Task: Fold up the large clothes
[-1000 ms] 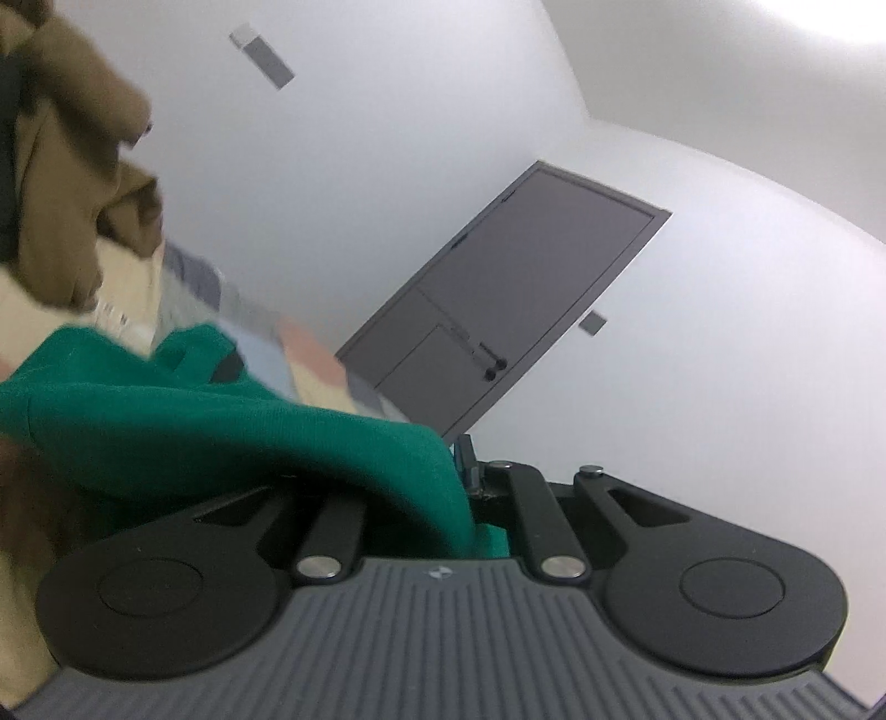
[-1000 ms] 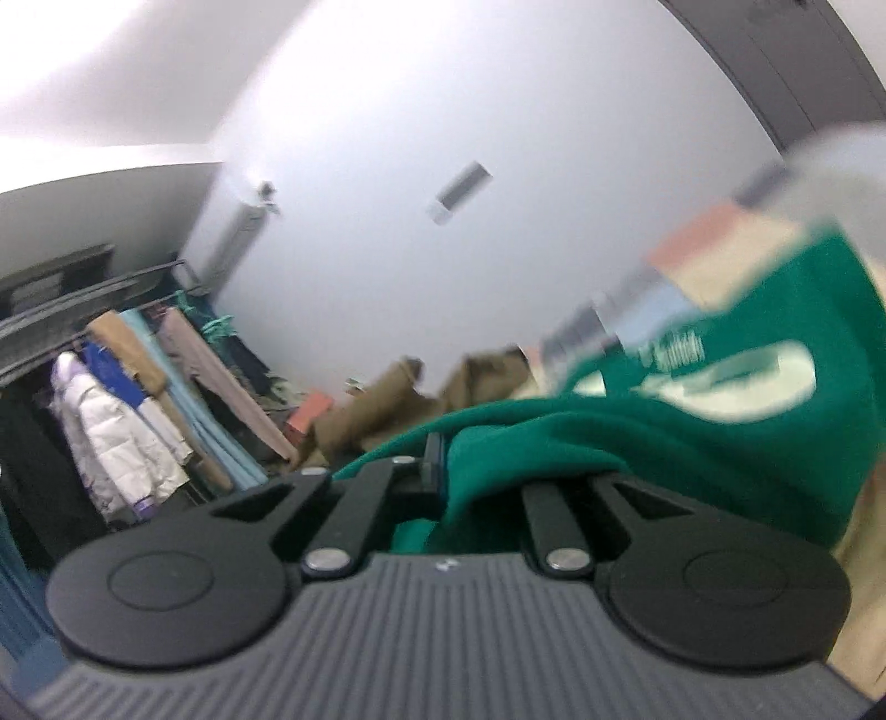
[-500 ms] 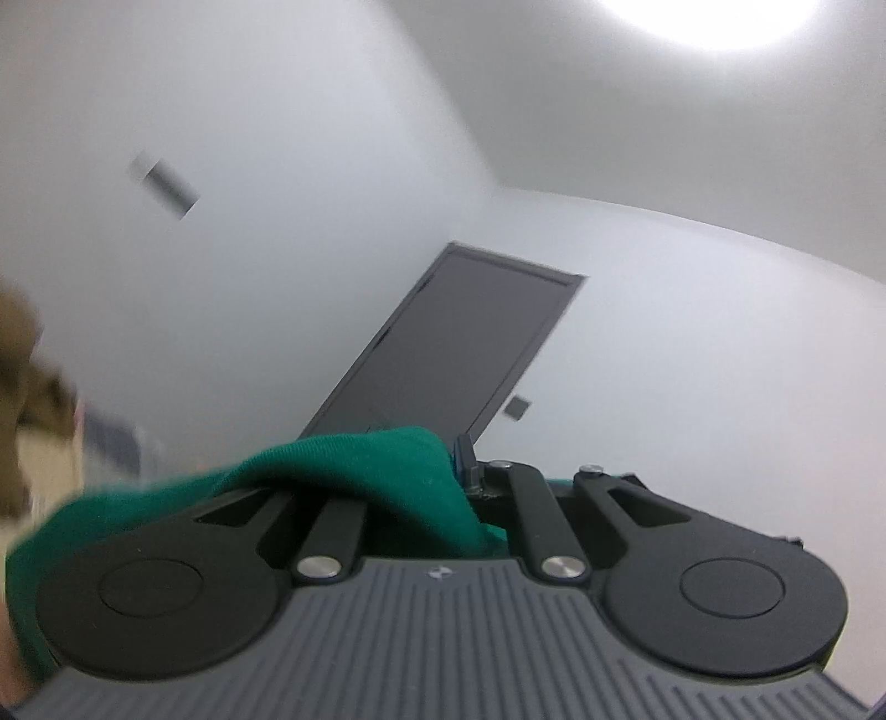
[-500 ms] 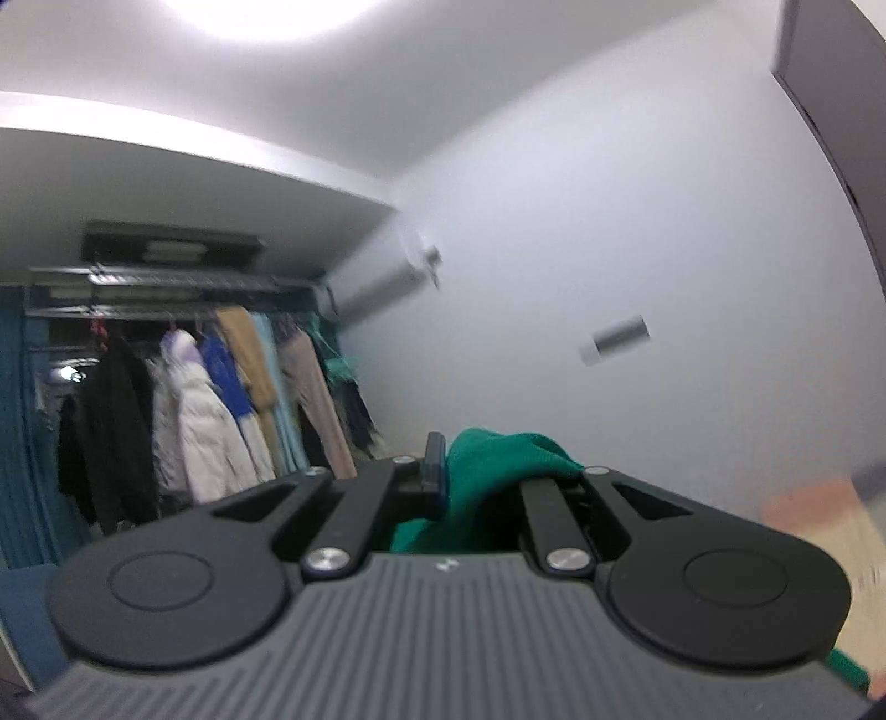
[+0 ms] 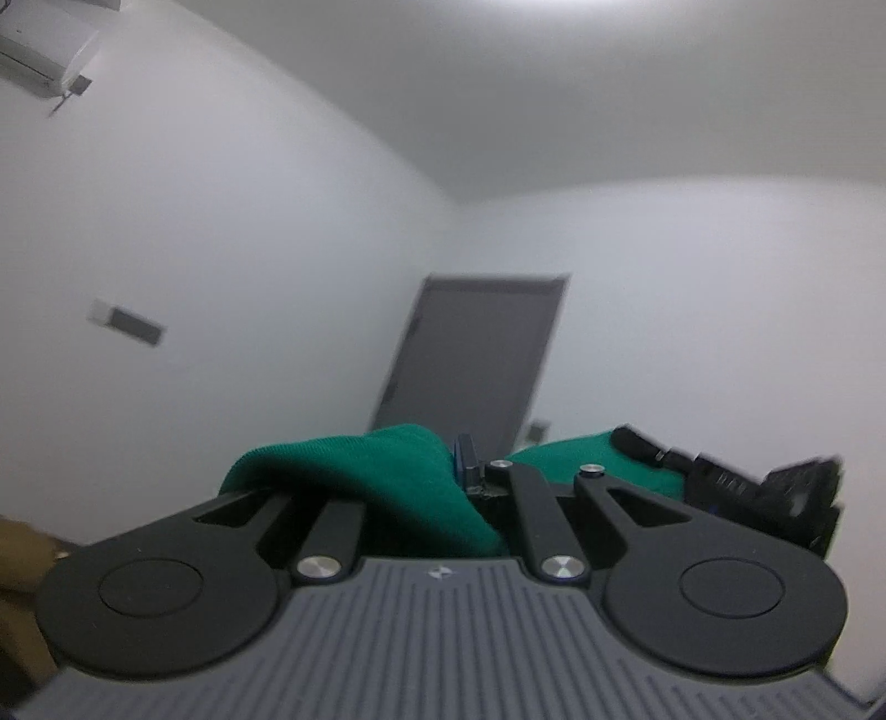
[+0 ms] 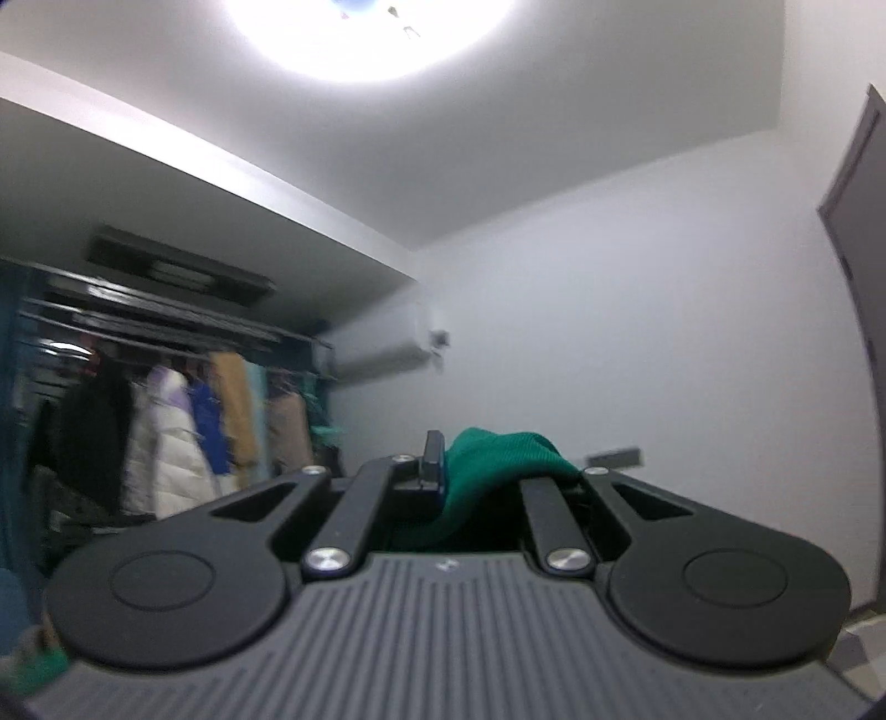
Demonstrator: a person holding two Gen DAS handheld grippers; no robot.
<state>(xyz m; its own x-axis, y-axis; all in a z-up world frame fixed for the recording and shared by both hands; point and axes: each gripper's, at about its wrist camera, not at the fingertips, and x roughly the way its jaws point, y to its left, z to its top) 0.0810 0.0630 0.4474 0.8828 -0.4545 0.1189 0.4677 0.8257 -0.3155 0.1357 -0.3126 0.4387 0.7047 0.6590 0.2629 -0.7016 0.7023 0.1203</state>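
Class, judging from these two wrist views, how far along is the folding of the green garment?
Done: both grippers have a grip; the left gripper and right gripper are each shut on the green garment. In hand: it is held up, with only walls, a door and hanging coats behind. Left: no fold shows; most of the garment is out of view, so laying out and folding remain.

Fisheye curvature bends walls at frame edges; ceiling lamp (image 6: 371, 33) glares, blown out, at top of right-wrist view; hanging coats (image 6: 166, 443) at left motion-blurred; left-wrist view evenly dim
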